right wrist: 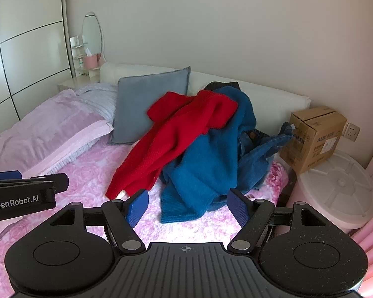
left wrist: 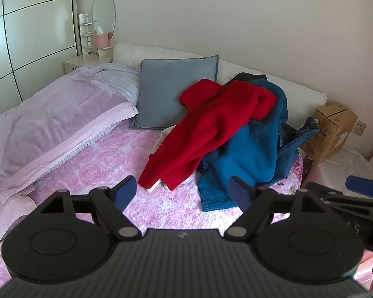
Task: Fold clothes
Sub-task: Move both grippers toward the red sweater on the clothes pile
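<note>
A heap of clothes lies on the pink bed. A red sweater drapes over a blue sweater, with denim jeans behind them to the right and a dark garment at the back. My left gripper is open and empty, a little in front of the heap. My right gripper is open and empty, just in front of the blue sweater's hem. Each gripper shows at the edge of the other's view.
A grey cushion and a folded pink blanket lie left of the heap. A cardboard box sits on a white bin right of the bed. A nightstand with a mirror stands at the back left.
</note>
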A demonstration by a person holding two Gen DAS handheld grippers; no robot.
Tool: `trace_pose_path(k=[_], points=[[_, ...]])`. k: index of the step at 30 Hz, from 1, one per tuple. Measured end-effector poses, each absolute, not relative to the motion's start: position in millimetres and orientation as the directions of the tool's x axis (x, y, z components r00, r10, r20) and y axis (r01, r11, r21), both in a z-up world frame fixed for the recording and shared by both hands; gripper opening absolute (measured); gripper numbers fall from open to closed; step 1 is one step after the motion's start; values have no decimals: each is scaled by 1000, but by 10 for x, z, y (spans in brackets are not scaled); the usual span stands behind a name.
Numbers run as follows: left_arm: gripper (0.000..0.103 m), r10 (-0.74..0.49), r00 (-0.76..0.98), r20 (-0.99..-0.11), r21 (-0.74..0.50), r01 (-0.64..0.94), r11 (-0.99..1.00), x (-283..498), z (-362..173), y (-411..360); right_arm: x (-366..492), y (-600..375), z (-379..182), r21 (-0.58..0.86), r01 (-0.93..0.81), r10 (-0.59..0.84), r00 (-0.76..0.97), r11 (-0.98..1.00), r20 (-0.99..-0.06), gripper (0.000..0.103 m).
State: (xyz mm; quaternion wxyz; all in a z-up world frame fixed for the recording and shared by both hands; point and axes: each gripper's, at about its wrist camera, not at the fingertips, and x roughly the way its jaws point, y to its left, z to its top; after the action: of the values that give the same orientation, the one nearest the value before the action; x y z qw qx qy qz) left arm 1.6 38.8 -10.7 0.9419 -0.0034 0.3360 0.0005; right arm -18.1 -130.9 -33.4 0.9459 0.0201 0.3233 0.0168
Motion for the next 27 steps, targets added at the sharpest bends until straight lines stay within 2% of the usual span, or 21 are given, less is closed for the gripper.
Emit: trace_pose_path(k=[27], points=[[79,1,743,-670,-32,-30,999,271,-235,573,47,-1178,-450,18,-32,36,760,999,-649,73]])
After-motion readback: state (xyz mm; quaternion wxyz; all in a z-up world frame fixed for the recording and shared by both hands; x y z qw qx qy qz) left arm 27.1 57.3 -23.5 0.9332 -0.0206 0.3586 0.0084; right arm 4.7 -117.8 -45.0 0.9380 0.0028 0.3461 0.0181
